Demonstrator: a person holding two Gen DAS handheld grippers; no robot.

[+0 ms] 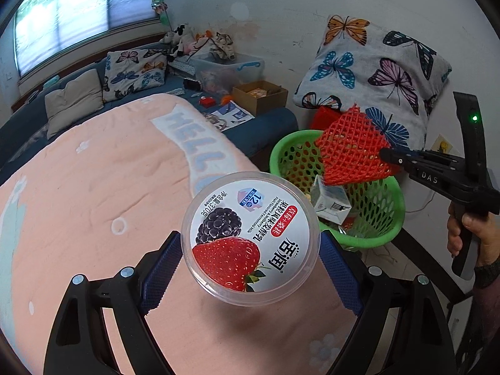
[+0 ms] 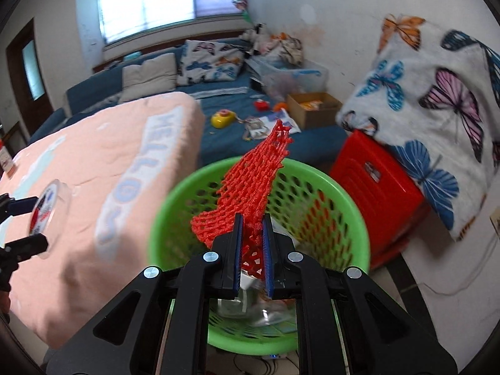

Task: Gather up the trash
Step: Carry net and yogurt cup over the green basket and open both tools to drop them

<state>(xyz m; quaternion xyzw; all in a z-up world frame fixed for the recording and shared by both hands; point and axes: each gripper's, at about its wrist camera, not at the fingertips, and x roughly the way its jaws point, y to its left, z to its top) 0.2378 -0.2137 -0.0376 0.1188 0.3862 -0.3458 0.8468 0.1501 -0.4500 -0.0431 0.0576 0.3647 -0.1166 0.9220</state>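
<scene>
Progress: partly done, by the look of it. The green basket (image 2: 259,340) on the floor, just past the corner of the bed (image 1: 78,212), already contains a small carton (image 1: 331,201) and some clear and paper scraps. Two pieces are in hand and not yet dropped.

Left hand-held gripper (image 1: 250,262): jaws wide, blue pads pressed on either side of a yogurt tub (image 1: 251,239), lid facing the camera. The tub hangs over the bed's near corner, short of the basket.

Right hand-held gripper (image 2: 251,237): clenched on the lower end of a red foam net (image 2: 259,181), pointing downward. The net stands up over the basket's opening; release appears to be the next step.

Farther off, items litter the blue sofa (image 2: 231,137); whether they are trash cannot be judged.
</scene>
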